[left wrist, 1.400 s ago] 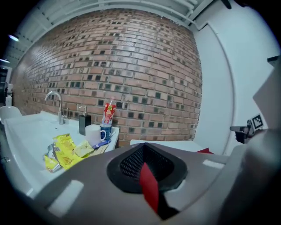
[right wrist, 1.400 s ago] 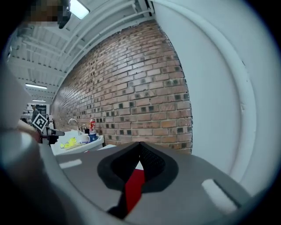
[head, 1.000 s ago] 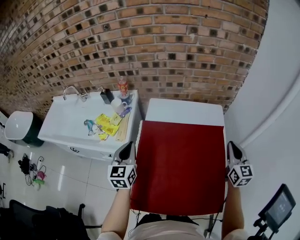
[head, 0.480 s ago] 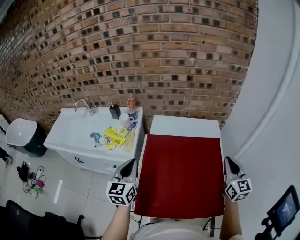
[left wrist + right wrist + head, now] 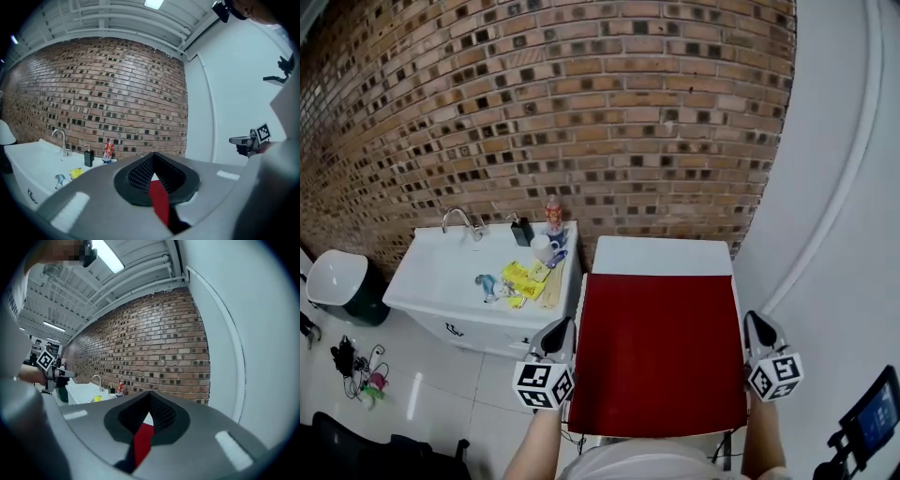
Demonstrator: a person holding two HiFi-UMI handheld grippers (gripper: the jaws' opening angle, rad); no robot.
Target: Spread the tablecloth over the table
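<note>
Pinching the near corners of the flat dark-red fabric tablecloth (image 5: 661,347): left gripper (image 5: 562,325) clamped tight on the left corner, right gripper (image 5: 757,321) clamped tight on the right one, red cloth pressed between both pairs of jaws. Stretched smooth over the white rectangular table (image 5: 664,255), covering all but a bare strip at the far edge by the brown brick wall (image 5: 581,112). Just left of it, white sink counter (image 5: 441,272).

A red tablecloth (image 5: 661,352) covers most of the white table (image 5: 661,255), seemingly flat.
</note>
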